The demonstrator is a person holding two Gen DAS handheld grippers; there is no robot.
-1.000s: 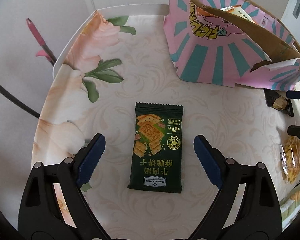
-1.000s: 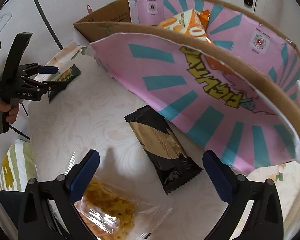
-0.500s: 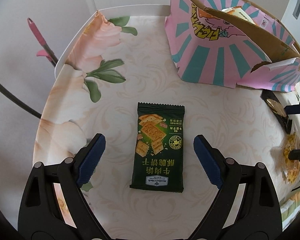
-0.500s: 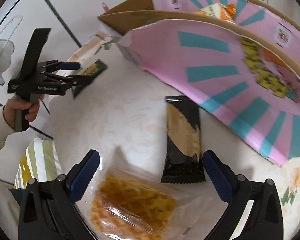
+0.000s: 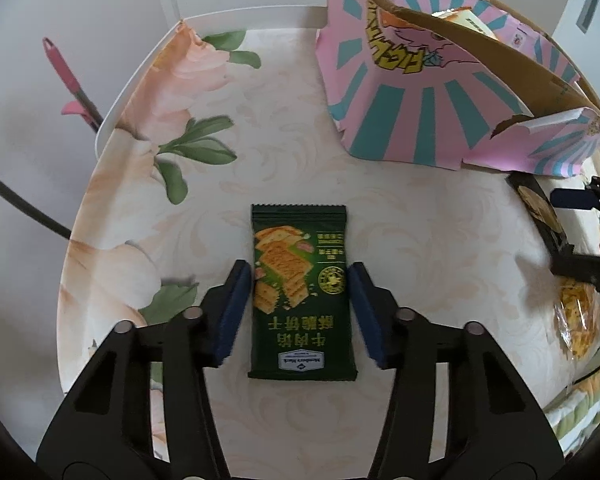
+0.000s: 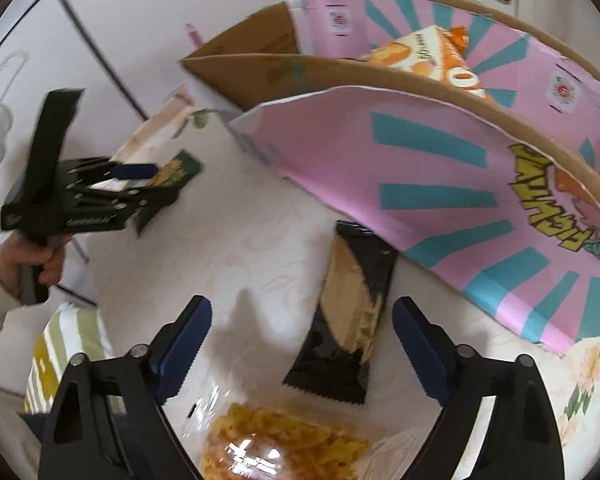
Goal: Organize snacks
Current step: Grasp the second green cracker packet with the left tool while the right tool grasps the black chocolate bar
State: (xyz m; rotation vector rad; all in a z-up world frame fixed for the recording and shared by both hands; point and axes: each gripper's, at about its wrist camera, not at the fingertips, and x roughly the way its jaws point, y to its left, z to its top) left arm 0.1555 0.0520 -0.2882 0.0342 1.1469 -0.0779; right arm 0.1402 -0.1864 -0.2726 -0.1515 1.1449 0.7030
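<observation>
Beside the pink box (image 5: 400,92), on the floral tabletop (image 5: 260,152), the green cracker packet (image 5: 300,292) lies flat between the left tongs (image 5: 300,304), pads at its edges; whether they pinch it is unclear. Right tongs (image 6: 302,344) gape over the black packet (image 6: 352,316).

The left gripper (image 5: 300,276) sits low over the tabletop, blue pads (image 5: 236,300) narrowed on either side of a packet — contact unclear. The right gripper (image 6: 302,334) hovers, jaws spread wide.
</observation>
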